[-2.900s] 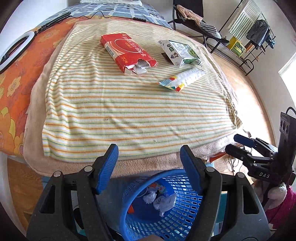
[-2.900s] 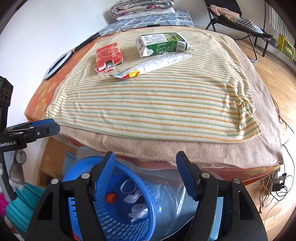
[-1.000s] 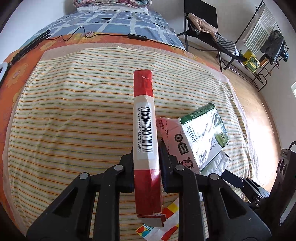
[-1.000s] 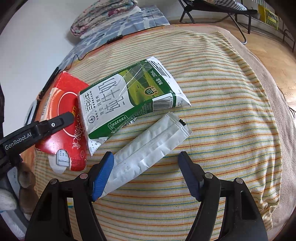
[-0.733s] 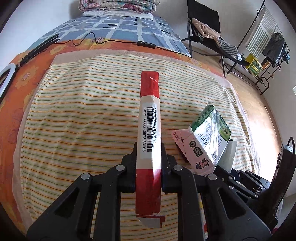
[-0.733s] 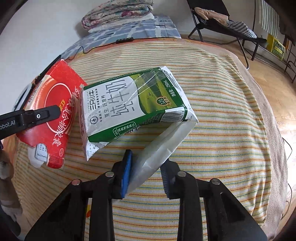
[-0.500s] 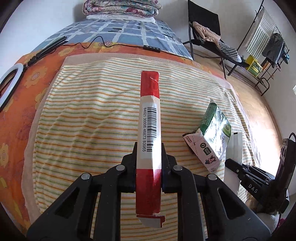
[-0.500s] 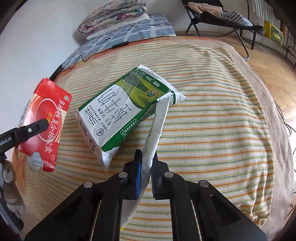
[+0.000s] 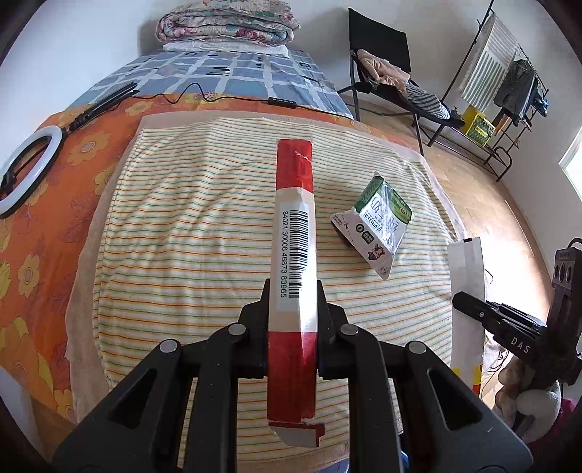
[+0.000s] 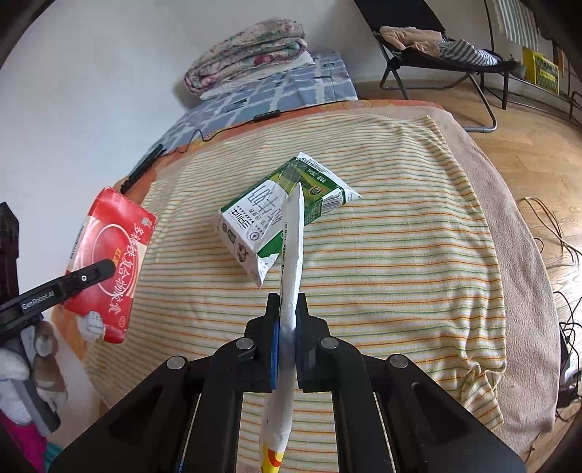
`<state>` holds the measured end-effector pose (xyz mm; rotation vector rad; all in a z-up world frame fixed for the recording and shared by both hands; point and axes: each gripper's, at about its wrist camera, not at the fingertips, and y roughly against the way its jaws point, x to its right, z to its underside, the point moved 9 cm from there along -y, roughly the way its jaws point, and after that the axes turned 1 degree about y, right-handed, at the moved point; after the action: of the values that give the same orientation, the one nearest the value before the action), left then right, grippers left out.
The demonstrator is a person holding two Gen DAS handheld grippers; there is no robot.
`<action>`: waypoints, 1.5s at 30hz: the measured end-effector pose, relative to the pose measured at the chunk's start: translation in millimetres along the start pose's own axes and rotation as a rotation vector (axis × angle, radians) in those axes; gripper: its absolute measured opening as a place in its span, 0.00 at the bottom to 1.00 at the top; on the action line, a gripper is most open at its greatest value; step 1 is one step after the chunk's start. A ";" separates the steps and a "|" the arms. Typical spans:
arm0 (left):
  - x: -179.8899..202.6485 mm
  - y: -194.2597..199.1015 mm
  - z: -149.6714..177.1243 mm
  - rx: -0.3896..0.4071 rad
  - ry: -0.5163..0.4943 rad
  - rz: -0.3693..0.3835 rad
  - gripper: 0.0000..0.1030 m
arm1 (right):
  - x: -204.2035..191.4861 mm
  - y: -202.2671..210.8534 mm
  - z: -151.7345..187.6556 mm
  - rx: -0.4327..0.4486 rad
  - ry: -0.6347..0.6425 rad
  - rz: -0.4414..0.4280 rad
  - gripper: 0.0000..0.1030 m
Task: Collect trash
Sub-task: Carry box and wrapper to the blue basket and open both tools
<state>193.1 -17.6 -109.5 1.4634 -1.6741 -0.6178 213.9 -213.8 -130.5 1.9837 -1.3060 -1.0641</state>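
My left gripper (image 9: 293, 309) is shut on a flat red box (image 9: 294, 233) with a barcode, held edge-up above the striped blanket (image 9: 189, 236). The box also shows at the left of the right wrist view (image 10: 109, 262). My right gripper (image 10: 288, 320) is shut on a long white wrapper (image 10: 292, 254) with a colourful end, lifted off the blanket; it also shows at the right of the left wrist view (image 9: 467, 265). A green and white milk carton (image 10: 276, 214) lies flattened on the blanket, also in the left wrist view (image 9: 378, 222).
The bed carries an orange flowered sheet (image 9: 43, 203), a ring light (image 9: 25, 167), a black cable (image 9: 218, 96) and folded quilts (image 9: 225, 22) at the back. A folding chair (image 9: 385, 69) and clothes rack (image 9: 509, 80) stand on the wooden floor at right.
Both grippers have pulled back from the bed with the red box and the white wrapper. The milk carton has dropped flat onto the blanket and stays there.
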 end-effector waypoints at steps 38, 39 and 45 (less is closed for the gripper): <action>48.1 86.4 200.5 -0.088 -0.196 0.019 0.15 | -72.6 77.6 175.2 -0.124 0.278 -0.087 0.05; 48.2 85.3 206.1 -0.098 -0.197 0.020 0.15 | -73.5 76.6 179.6 -0.131 0.282 -0.089 0.05; 44.0 73.5 236.5 -0.159 -0.199 0.020 0.15 | -77.1 69.8 206.2 -0.186 0.297 -0.099 0.05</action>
<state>-43.1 -79.1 -170.5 1.3049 -1.7444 -0.8888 -10.7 -172.1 -164.7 1.9897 -0.9287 -0.8596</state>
